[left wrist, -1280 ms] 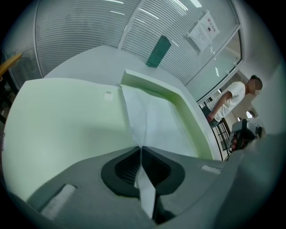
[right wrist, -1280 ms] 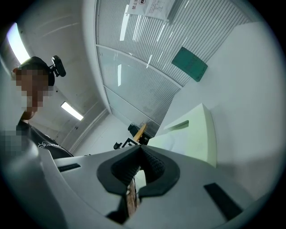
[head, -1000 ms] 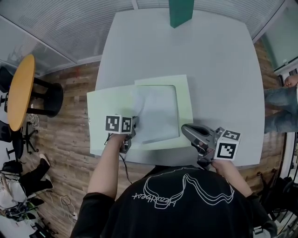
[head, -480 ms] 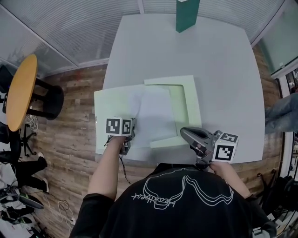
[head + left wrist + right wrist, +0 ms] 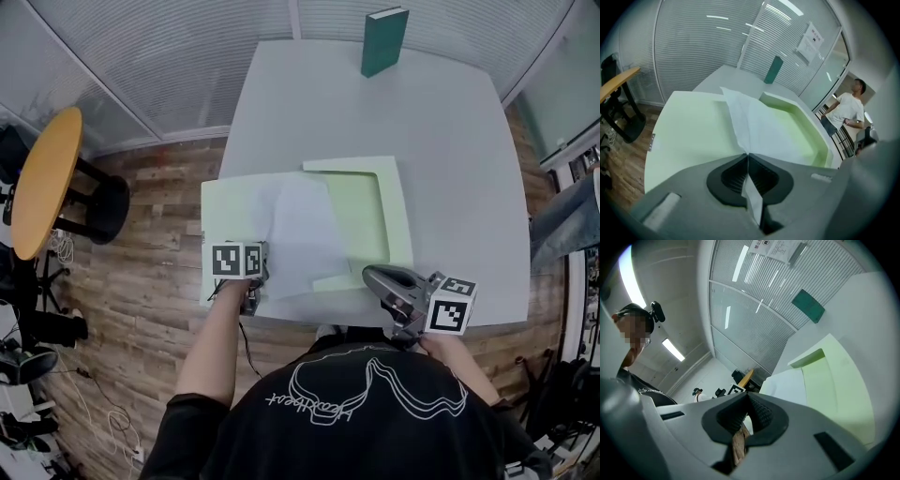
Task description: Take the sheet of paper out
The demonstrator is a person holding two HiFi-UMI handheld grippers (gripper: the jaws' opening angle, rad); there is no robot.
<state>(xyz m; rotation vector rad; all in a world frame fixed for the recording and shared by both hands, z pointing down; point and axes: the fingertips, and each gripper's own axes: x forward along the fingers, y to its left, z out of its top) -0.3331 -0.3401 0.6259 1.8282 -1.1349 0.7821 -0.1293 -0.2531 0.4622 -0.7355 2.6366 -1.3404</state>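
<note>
Left gripper (image 5: 747, 155) clamps tight on the near corner of the white sheet of paper (image 5: 764, 129) lying across an open pale-green folder (image 5: 689, 126) on a grey table (image 5: 450, 131); right gripper (image 5: 749, 395), jaws together and empty, sits beside the folder.

an office meeting room. glazed partition walls (image 5: 169, 66) with horizontal blinds enclose a grey table (image 5: 450, 141) on wood-pattern flooring (image 5: 150, 244). printed notices (image 5: 811, 40) are fixed to the glass, ceiling strip lights (image 5: 672, 348) run overhead, and a round yellow side table (image 5: 42, 183) stands outside the partition.
</note>
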